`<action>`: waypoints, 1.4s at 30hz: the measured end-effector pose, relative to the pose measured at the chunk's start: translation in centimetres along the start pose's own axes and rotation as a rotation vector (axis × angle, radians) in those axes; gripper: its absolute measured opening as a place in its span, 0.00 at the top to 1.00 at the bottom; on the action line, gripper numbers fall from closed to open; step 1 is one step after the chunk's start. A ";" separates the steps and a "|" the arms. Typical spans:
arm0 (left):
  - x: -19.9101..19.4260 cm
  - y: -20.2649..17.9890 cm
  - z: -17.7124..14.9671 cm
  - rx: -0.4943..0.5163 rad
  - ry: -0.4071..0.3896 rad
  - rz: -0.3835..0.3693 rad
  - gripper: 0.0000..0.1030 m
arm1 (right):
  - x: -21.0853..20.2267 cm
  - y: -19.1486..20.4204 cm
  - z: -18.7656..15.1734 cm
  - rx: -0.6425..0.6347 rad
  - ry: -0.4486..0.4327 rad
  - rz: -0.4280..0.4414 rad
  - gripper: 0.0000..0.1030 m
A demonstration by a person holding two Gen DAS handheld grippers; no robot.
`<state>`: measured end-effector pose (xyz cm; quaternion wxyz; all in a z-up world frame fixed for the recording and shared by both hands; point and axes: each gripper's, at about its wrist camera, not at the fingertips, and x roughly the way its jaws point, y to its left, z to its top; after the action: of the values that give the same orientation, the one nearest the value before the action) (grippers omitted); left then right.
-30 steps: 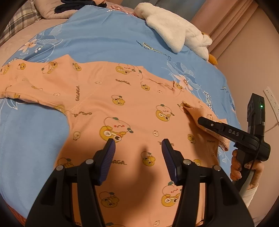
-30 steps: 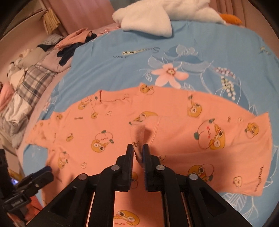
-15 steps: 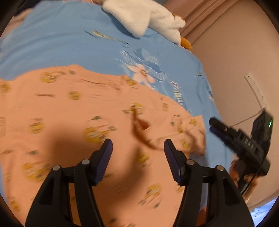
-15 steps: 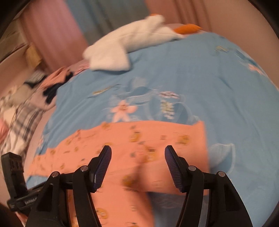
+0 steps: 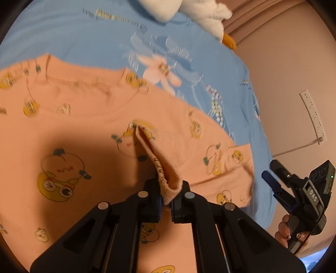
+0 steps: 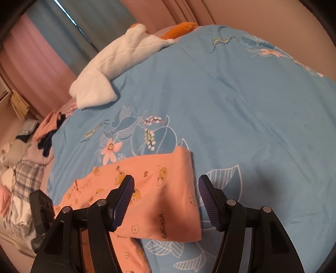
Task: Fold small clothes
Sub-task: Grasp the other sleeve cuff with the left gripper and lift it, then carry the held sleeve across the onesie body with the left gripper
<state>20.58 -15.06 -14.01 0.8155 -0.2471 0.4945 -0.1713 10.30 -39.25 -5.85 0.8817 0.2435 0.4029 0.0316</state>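
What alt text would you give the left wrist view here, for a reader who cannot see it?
The left gripper is shut on a raised fold of a peach cartoon-print shirt spread over a blue floral bedsheet. At the right edge a hand holds the right gripper, clear of the shirt. A white plush toy lies at the far end.

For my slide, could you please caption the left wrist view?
Left tongs pinch a fold of the shirt on the bed.
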 end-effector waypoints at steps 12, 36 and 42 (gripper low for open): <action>-9.5 -3.7 3.6 0.136 -0.263 0.059 0.97 | 0.2 0.1 0.1 0.007 0.005 0.049 0.38; -18.7 1.7 4.5 0.038 -0.438 0.221 0.97 | 3.4 5.2 -1.5 -0.128 0.108 0.107 0.38; -19.1 3.5 4.1 -0.002 -0.431 0.245 0.97 | 4.2 6.4 -2.3 -0.167 0.136 0.113 0.38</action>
<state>15.71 -1.19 -0.62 0.9166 -0.2168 0.3356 -0.0141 12.37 -31.62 -7.12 0.8662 0.1890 0.4436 0.1313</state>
